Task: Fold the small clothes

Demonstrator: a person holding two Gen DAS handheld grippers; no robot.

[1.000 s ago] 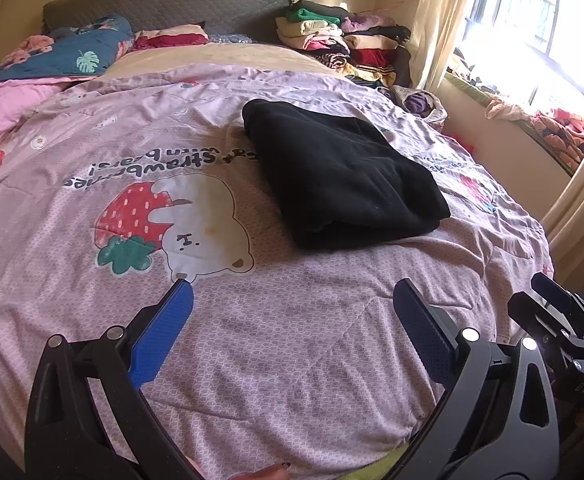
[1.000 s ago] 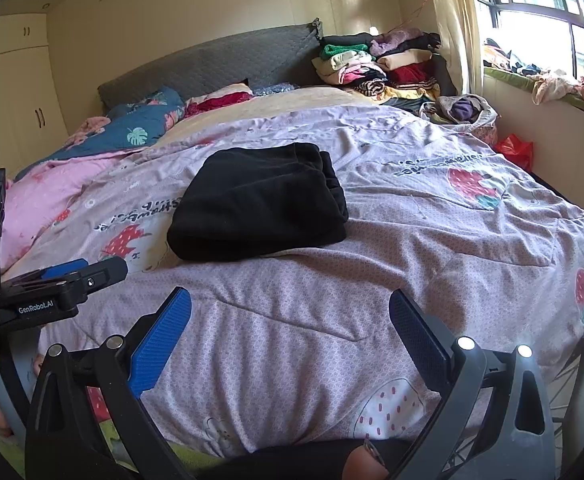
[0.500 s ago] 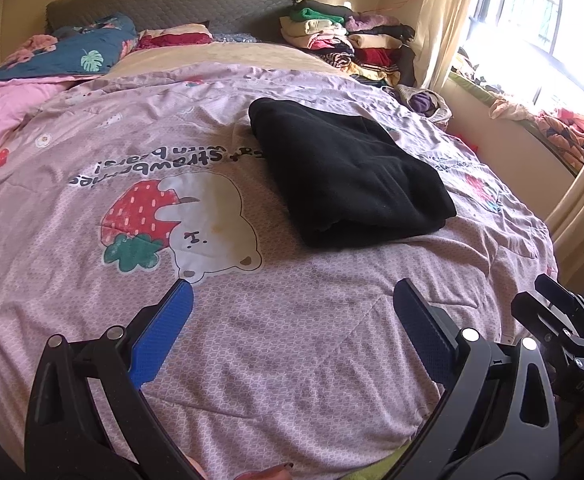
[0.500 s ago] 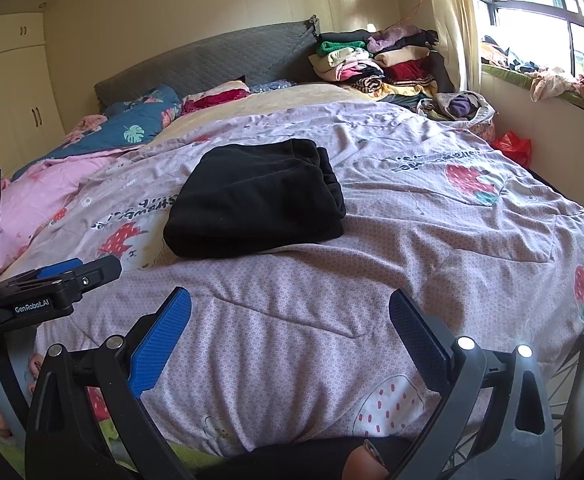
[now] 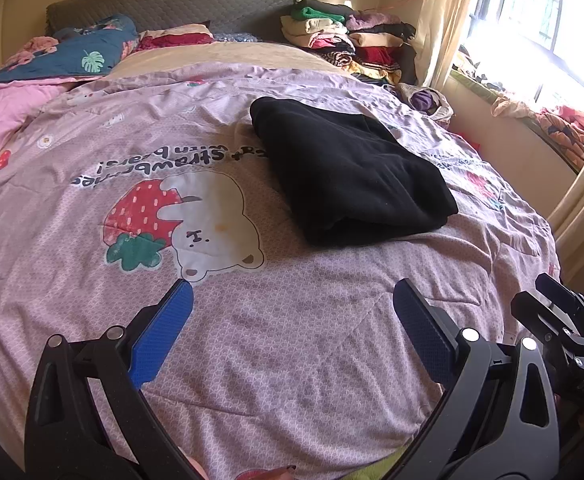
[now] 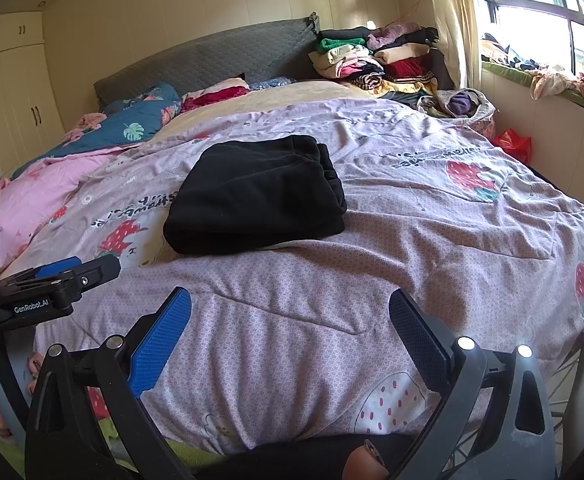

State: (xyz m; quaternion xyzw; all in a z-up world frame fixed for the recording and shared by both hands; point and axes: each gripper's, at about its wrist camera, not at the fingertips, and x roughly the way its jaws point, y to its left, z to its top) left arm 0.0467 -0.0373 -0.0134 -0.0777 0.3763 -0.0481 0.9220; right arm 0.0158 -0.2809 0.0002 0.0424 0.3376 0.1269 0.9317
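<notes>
Both grippers hover over the near edge of the lilac quilt (image 5: 292, 340), empty, the left gripper (image 5: 292, 316) and right gripper (image 6: 290, 316) each with fingers spread wide. Farther in, mid-bed, lies the folded black garment (image 6: 254, 196), its long axis running near-to-far and slanting left, folded edge nearest. Beyond it, stacked clothes (image 6: 372, 56) sit far right by the headboard (image 5: 172, 0).

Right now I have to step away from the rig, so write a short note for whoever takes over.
Left gripper: open, empty, hovering over the purple quilt.
Right gripper: open, empty, also above the quilt.
Black garment: lying folded mid-bed, touched by neither gripper.
Done: the black piece looks folded.
Left: probably move it to the clothes stack by the headboard, then fetch the next small item.
</notes>
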